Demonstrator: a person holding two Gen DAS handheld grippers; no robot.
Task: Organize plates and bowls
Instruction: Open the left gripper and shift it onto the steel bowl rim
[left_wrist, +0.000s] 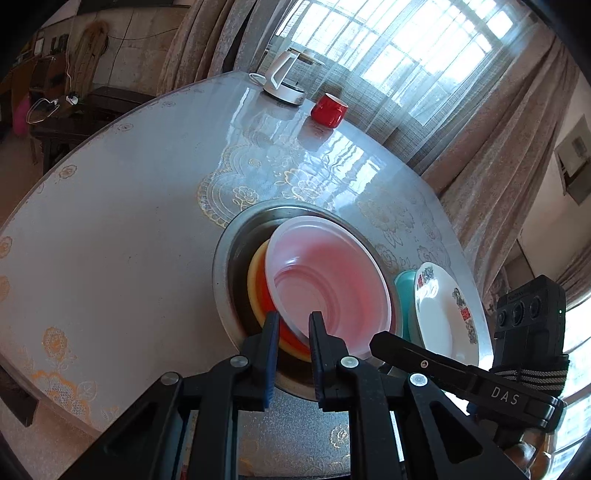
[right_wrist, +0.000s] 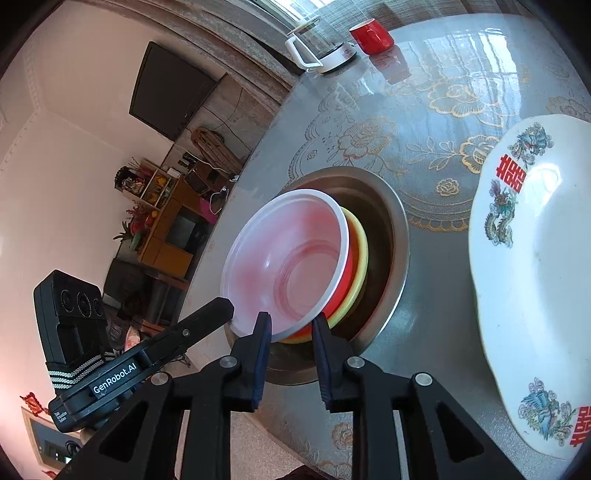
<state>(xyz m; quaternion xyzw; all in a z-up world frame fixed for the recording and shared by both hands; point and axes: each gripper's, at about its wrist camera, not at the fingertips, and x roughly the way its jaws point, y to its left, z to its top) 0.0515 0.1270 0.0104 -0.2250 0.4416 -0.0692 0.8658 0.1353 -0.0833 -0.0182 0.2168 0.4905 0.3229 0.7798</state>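
A translucent pink-white plastic bowl (left_wrist: 328, 280) sits tilted on top of a red bowl (left_wrist: 267, 295) and a yellow bowl (left_wrist: 255, 284), all nested in a steel basin (left_wrist: 221, 273) on the table. My left gripper (left_wrist: 293, 321) straddles the plastic bowl's near rim, jaws a bowl-wall's width apart. My right gripper (right_wrist: 291, 323) straddles the same bowl's (right_wrist: 291, 254) near rim from the other side, also partly open. A white plate with red characters and dragons (right_wrist: 535, 280) lies to the right, resting on a teal dish (left_wrist: 404, 295).
A red cup (left_wrist: 328, 110) and a white-handled glass kettle (left_wrist: 286, 77) stand at the table's far edge by the curtained window. The round table (left_wrist: 110, 229) has a glossy floral cover. Shelves and a TV (right_wrist: 170, 92) are to the left.
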